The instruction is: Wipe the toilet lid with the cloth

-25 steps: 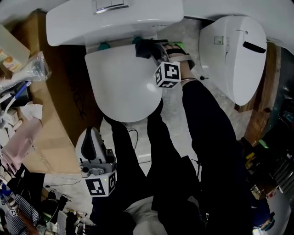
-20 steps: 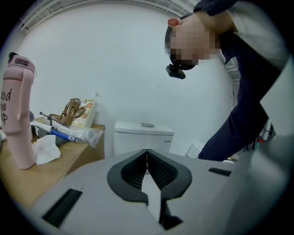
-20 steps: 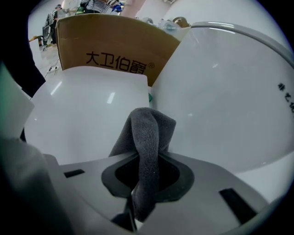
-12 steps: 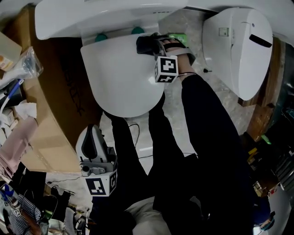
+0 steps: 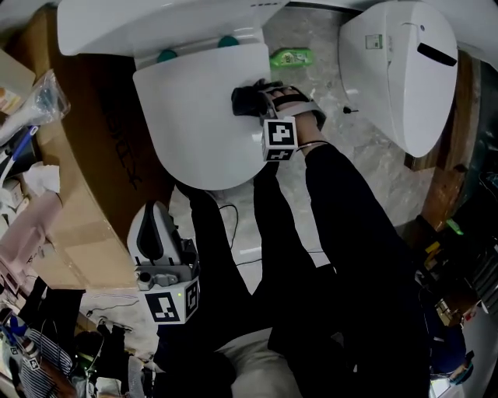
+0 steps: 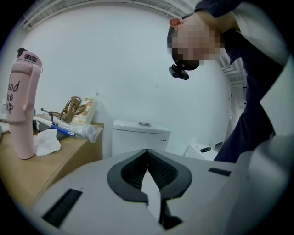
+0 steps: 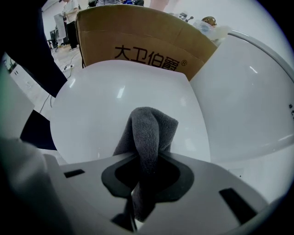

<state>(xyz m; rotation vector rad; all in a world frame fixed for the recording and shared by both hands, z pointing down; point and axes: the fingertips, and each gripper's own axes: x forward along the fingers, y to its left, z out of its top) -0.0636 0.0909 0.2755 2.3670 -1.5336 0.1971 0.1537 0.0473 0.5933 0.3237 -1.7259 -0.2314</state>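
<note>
The white toilet lid (image 5: 191,116) lies closed below the cistern (image 5: 148,23). My right gripper (image 5: 247,99) is shut on a dark grey cloth (image 7: 149,133), whose folded end rests on the lid's (image 7: 115,110) right side. In the head view the cloth (image 5: 243,101) shows as a dark lump at the lid's right edge. My left gripper (image 5: 156,245) hangs low by the person's left leg, away from the toilet, shut with nothing between its pads (image 6: 147,170).
A cardboard box (image 5: 85,179) stands against the toilet's left side, with clutter on top, including a pink bottle (image 6: 20,105). A second white toilet-like fixture (image 5: 405,70) stands to the right. A green packet (image 5: 289,56) lies on the marble floor. The person's legs fill the front.
My right gripper has slid with the cloth from the lid's back near the hinge forward along the lid's right side. The left gripper has stayed put.
</note>
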